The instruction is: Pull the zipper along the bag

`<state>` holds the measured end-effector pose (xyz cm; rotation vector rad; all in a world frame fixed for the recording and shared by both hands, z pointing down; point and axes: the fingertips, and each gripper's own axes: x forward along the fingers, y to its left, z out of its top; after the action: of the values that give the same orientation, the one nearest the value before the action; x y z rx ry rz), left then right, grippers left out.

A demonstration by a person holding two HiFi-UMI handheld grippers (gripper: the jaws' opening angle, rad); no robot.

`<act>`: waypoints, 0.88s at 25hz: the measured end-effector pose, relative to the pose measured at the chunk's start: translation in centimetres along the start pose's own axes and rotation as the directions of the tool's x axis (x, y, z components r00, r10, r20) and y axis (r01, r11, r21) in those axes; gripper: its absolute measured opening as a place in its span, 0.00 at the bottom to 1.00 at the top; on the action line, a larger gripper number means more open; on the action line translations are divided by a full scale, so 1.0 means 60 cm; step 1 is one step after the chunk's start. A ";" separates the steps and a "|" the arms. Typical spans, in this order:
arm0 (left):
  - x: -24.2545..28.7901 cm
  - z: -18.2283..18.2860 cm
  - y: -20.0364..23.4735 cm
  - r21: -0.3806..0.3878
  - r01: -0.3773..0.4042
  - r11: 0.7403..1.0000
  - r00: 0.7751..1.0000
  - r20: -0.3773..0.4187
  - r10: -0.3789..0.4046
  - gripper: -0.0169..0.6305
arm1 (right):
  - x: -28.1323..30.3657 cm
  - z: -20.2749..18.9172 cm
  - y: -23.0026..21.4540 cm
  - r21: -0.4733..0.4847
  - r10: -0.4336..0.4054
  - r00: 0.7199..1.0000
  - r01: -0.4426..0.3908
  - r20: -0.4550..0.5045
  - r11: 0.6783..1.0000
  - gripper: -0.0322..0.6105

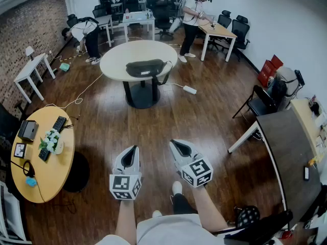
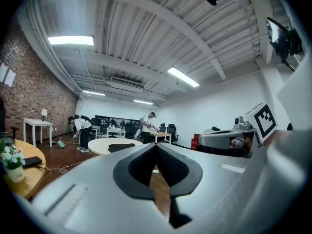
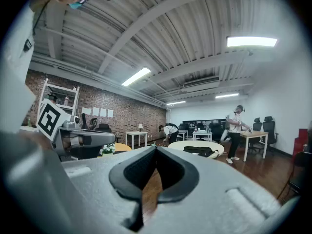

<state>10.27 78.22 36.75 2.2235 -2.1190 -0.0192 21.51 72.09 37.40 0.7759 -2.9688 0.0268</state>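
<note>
While the bag lies far off, both tools are closed on nothing

Since the person stands well back on the dark wood floor (image 1: pixel 204 116), the task has not begun and nothing of it is within reach. Well ahead, a pale round worktop (image 1: pixel 125 52) on a dark pedestal carries the bag (image 1: pixel 146 67). It is a black, low, long pouch lying flat near the rim that faces the person, and a strap (image 1: pixel 166 78) loops off its right end over the edge. Both gripper views catch it too, small and distant beyond the jaws. Close to the person, the left tool (image 1: pixel 136 148) and the right tool (image 1: pixel 172 142) hang side by side above the floor, pointing toward that worktop. Each has its jaws brought together, tips meeting, with nothing between them.

By its slack look the bag is probably soft fabric and light, so it would likely slide or bunch if the zipper were tugged alone. One tool should probably pinch the fabric at the end of the zipper track, or press the bag down. The other could then nip the small pull tab and draw it straight along the track. Neither zipper nor tab can be made out from here, so which end they sit at cannot be told
</note>
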 end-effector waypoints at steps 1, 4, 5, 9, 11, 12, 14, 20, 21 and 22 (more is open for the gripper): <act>0.025 -0.001 0.005 0.002 -0.007 1.000 1.000 -0.002 0.007 0.05 | 0.017 0.001 -0.019 -0.002 0.011 1.000 -0.011 0.004 1.000 0.04; 0.109 0.008 0.014 0.007 -0.019 1.000 1.000 -0.001 0.019 0.05 | 0.065 0.013 -0.089 -0.007 0.037 0.999 -0.037 0.017 0.999 0.04; 0.140 0.018 0.014 0.012 -0.020 1.000 1.000 0.006 0.020 0.05 | 0.080 0.023 -0.120 -0.009 0.041 0.999 -0.041 0.025 0.999 0.04; 0.260 0.071 0.010 0.046 -0.052 0.998 0.997 0.061 0.049 0.05 | 0.131 0.078 -0.254 -0.015 0.034 0.996 -0.033 0.088 0.999 0.04; 0.311 0.081 0.006 0.062 -0.072 0.995 0.995 0.067 0.068 0.05 | 0.147 0.089 -0.314 -0.002 0.020 0.994 -0.020 0.107 1.000 0.04; 0.333 0.081 0.003 0.068 -0.078 0.995 0.995 0.065 0.074 0.05 | 0.155 0.088 -0.338 0.005 0.020 0.994 -0.020 0.108 1.000 0.04; 0.370 0.073 -0.002 0.072 -0.081 0.994 0.996 0.053 0.077 0.05 | 0.171 0.075 -0.377 0.023 0.027 0.995 -0.029 0.099 0.999 0.04; 0.466 0.041 -0.002 0.061 -0.059 0.996 0.998 -0.030 0.061 0.05 | 0.219 0.019 -0.448 0.102 0.050 0.998 -0.053 0.036 0.993 0.04; 0.483 0.037 0.004 0.061 -0.057 0.997 0.998 -0.035 0.059 0.05 | 0.232 0.013 -0.457 0.108 0.053 0.998 -0.056 0.032 0.993 0.04; 0.502 0.032 0.011 0.061 -0.053 0.997 0.998 -0.039 0.056 0.05 | 0.247 0.006 -0.468 0.113 0.053 0.998 -0.056 0.029 0.992 0.04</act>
<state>10.97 48.02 36.05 2.1771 -2.1859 0.0935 22.31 40.37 38.11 0.7122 -3.0348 0.1920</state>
